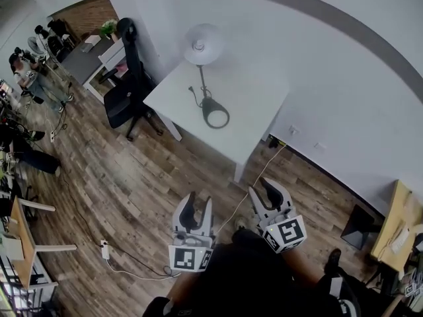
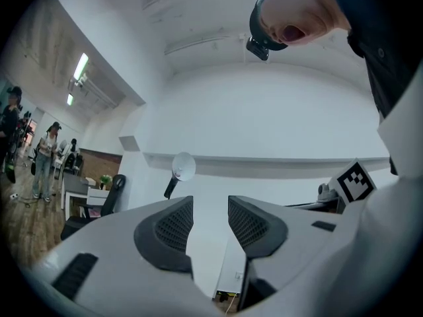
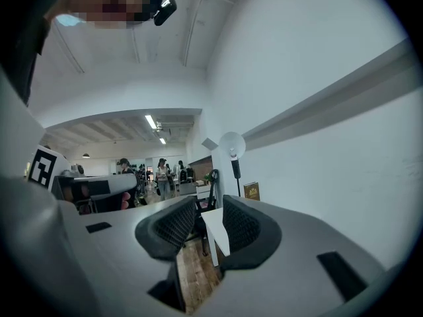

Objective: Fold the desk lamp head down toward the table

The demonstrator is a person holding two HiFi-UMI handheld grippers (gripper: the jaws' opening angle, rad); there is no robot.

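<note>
Lamp [image 1: 201,45] on white table [image 1: 258,91], black chair [image 1: 125,98] beside, cable [image 1: 255,182] perhaps trailing below

White table [image 1: 254,101]; desk lamp [image 1: 202,45] white-headed, black-based; brown wood-grain floor [image 1: 132,190]; black chair [image 1: 124,101].

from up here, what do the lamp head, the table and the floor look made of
Lamp head: matte white, plastic or painted metal, can't tell. Table: smooth white top, likely laminate. Floor: brown planks with grain and seams, wood or wood-look.
</note>
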